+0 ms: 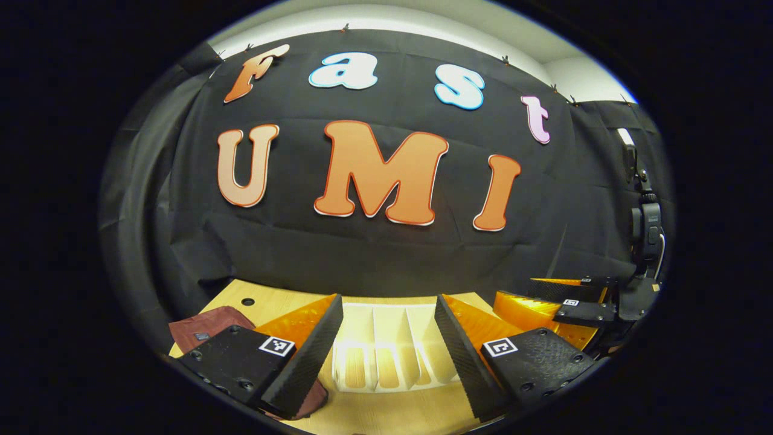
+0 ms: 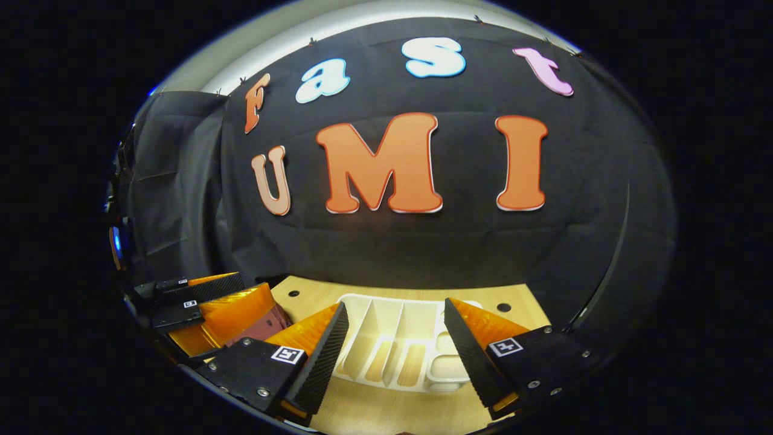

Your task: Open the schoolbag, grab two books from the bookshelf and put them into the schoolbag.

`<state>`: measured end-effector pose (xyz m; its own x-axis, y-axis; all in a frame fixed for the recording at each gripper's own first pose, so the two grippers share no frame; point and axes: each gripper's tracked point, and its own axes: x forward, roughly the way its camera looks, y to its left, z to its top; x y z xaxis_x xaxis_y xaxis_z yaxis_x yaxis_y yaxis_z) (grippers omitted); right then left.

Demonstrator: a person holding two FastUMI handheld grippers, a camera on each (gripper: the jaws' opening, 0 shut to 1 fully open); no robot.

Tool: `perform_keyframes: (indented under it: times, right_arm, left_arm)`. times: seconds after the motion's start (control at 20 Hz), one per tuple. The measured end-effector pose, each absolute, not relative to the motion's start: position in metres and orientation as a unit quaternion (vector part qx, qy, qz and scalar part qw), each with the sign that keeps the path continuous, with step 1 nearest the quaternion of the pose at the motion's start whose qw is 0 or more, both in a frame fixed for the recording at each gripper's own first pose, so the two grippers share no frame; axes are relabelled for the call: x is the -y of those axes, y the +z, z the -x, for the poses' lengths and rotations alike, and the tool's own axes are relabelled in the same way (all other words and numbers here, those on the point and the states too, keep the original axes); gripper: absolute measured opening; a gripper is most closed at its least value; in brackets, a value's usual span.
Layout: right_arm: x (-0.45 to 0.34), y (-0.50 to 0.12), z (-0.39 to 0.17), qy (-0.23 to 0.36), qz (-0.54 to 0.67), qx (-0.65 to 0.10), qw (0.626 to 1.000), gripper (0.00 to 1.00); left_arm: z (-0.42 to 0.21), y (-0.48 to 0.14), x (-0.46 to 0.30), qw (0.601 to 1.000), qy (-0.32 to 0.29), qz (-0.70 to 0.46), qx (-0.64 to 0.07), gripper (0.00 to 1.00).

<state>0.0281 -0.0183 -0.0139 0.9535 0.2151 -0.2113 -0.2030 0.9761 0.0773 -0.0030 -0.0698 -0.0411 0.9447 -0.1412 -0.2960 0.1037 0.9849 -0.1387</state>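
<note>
- Table [image 1: 386,417]: light wood, holes near its back edge; the right gripper view shows two holes, the left gripper view one.
- Rack [image 1: 386,350]: white, with upright dividers, on the table between the fingers of both grippers. No books visible in its slots.
- Bag [image 1: 202,329]: dark red, flat on the table's left part; in the right gripper view a strip of it [image 2: 266,326] shows behind the left gripper.
- Left gripper [image 1: 386,356]: fingers spread wide, holding nothing; also at that view's left edge [image 2: 199,308].
- Right gripper [image 2: 392,356]: fingers wide apart, empty; seen at the left gripper view's right edge [image 1: 574,305].
</note>
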Motion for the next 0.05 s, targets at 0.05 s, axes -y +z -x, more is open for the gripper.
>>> perform_keyframes:
  times: [0.05]
  right_arm:
    - [0.0242, -0.0018, -0.0296, 0.092, -0.025, -0.092, 0.991, 0.95]
  left_arm:
    - [-0.0005, -0.0311, 0.0698, 0.986, -0.063, 0.06, -0.139, 0.98]
